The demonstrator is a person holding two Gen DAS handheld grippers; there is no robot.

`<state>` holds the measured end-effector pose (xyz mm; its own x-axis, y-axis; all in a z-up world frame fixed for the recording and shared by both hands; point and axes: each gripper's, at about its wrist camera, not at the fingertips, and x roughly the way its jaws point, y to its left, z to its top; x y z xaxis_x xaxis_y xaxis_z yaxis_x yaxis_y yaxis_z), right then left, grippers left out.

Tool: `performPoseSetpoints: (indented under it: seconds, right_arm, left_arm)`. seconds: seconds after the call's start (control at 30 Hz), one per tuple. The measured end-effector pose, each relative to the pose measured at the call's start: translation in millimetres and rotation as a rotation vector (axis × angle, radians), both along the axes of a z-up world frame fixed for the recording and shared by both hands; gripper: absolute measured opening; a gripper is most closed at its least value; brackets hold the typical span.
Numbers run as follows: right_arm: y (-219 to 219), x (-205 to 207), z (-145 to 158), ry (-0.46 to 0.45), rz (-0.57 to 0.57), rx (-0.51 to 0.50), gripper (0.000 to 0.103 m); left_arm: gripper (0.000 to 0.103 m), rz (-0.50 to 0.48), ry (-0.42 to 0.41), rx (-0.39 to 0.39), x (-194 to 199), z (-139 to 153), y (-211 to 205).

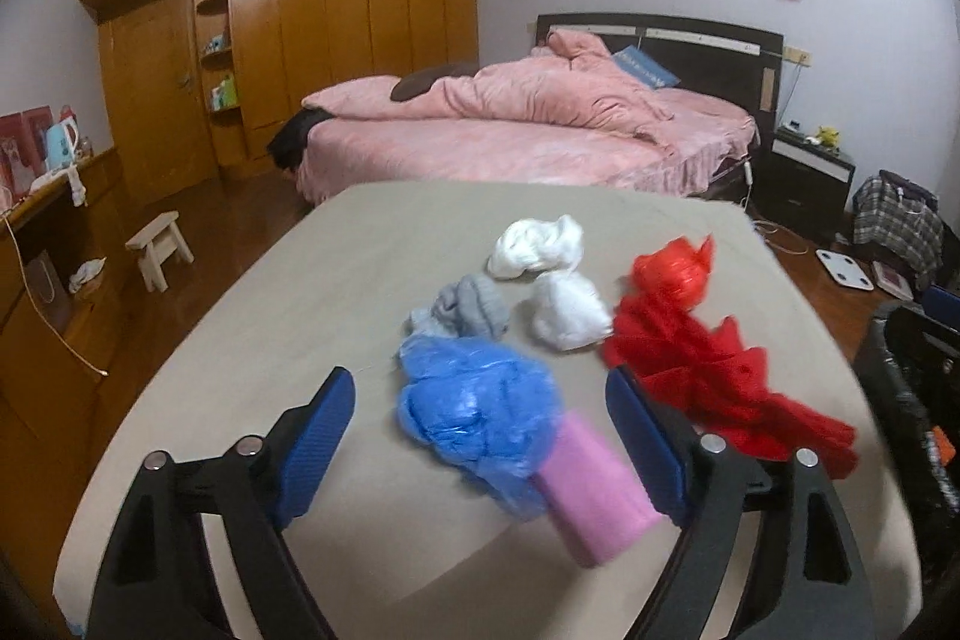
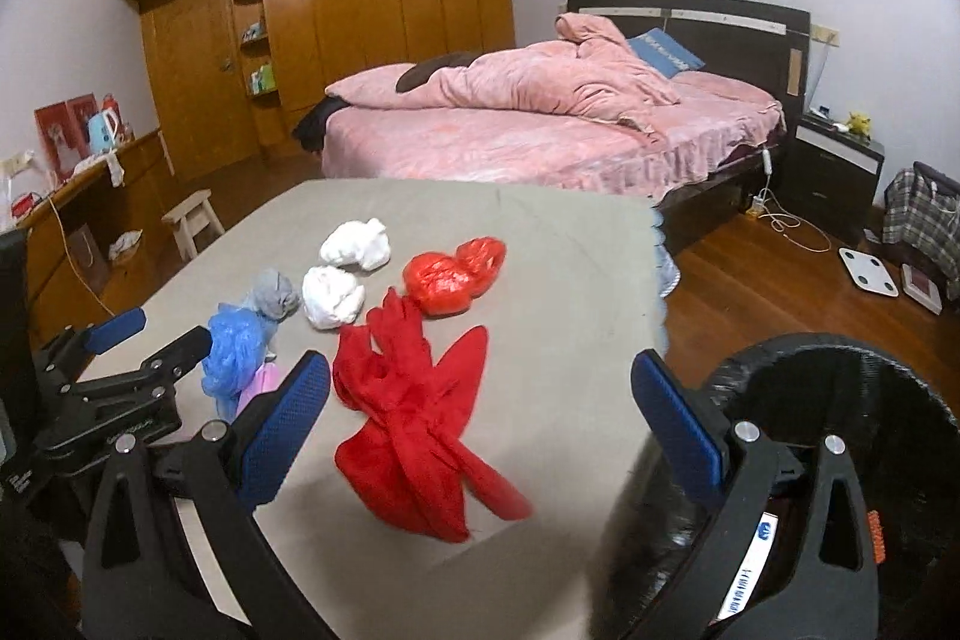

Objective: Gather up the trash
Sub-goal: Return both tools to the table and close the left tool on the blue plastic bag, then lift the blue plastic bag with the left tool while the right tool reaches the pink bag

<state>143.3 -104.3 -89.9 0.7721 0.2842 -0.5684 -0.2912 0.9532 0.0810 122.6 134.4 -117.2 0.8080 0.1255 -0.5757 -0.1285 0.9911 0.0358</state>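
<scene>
blue bag [image 1: 474, 400] and pink block [image 1: 591, 496] lie between open left jaws.

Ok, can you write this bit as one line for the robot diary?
stage: reaching for trash | left gripper: open, around blue bag and pink piece | right gripper: open over red cloth | bin: beside table

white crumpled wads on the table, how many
2, side by side mid-table: the farther white wad toward the bed, and the nearer white wad just in front of it, beside the grey wad. None looks hidden.

open tongs [image 1: 480, 424], blue bag [image 1: 474, 406], pink block [image 1: 594, 490]
</scene>
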Motion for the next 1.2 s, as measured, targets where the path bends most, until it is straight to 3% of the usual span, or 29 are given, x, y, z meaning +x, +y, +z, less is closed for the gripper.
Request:
performPoseSetpoints:
  seconds: [0.3, 0.5, 0.7, 0.8, 0.83, 1.2]
  right_arm:
    - [13, 14, -18, 0.026, 0.022, -0.019, 0.098]
    - [20, 20, -25, 0.038, 0.038, -0.024, 0.098]
    - [29, 20, -28, 0.045, 0.058, -0.034, 0.098]
    - [33, 19, -25, 0.040, 0.067, -0.036, 0.098]
    - [34, 19, -24, 0.038, 0.070, -0.035, 0.098]
    - [65, 10, -20, 0.042, 0.142, -0.020, 0.098]
  left_arm:
    - [0.077, 0.002, 0.074, -0.035, 31, -18, 7]
    - [0.052, -0.011, 0.136, -0.083, 46, -27, 11]
    - [0.034, -0.022, 0.106, -0.108, 41, -24, 14]
    - [0.021, -0.032, 0.081, -0.112, 36, -17, 15]
    - [0.011, -0.037, 0.073, -0.121, 33, -14, 17]
    - [0.009, 0.000, 0.055, -0.128, 0, 1, 46]
